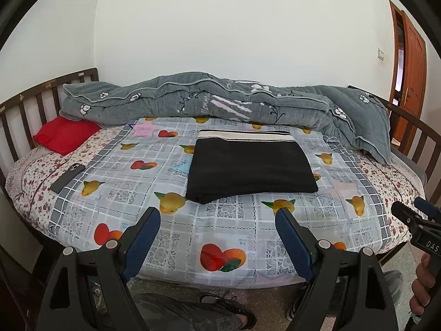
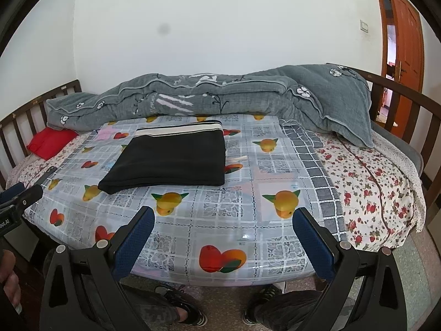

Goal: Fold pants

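Both grippers, left gripper (image 1: 217, 215) and right gripper (image 2: 223, 215), hang wide apart and empty short of the pants (image 1: 250, 171), folded square mid-bed. Any clumsy nudge could slide them on that slick fruit-print cover (image 1: 226, 226), undoing the fold.

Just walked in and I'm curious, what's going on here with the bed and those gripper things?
A person holds a gripper in each hand at the bed's near edge. The black pants already lie folded into a neat rectangle on the fruit-print sheet. The left gripper and right gripper are both open and empty, short of the pants.
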`<state>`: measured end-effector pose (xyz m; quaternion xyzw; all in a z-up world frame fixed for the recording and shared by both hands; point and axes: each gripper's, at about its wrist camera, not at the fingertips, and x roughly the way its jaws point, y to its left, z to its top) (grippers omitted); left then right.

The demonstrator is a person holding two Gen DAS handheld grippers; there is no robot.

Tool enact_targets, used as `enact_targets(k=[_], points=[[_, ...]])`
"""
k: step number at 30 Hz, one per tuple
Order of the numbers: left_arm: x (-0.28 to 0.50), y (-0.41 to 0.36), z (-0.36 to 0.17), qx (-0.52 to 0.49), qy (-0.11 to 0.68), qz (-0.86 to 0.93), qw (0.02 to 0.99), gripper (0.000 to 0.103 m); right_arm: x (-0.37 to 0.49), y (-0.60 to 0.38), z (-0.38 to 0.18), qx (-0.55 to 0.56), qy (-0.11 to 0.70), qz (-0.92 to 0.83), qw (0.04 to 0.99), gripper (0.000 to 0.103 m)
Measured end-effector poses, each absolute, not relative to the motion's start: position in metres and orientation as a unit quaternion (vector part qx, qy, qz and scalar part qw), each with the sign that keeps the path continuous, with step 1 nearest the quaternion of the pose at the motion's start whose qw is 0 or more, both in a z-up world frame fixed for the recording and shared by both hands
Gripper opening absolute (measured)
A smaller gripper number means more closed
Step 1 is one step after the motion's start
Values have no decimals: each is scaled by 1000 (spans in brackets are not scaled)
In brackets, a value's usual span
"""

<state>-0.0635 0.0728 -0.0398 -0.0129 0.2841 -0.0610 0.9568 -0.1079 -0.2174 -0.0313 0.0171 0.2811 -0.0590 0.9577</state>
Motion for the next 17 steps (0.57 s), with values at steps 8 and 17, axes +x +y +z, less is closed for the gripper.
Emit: enact_targets(k=[8,17], points=[[-64,72,-39,-13,284,-61,957,85,-108,-218,-31,17,281,-59,958,99],[-62,77,-38,-14,283,-67,957,85,-109,-215,-30,16,280,-59,958,99]])
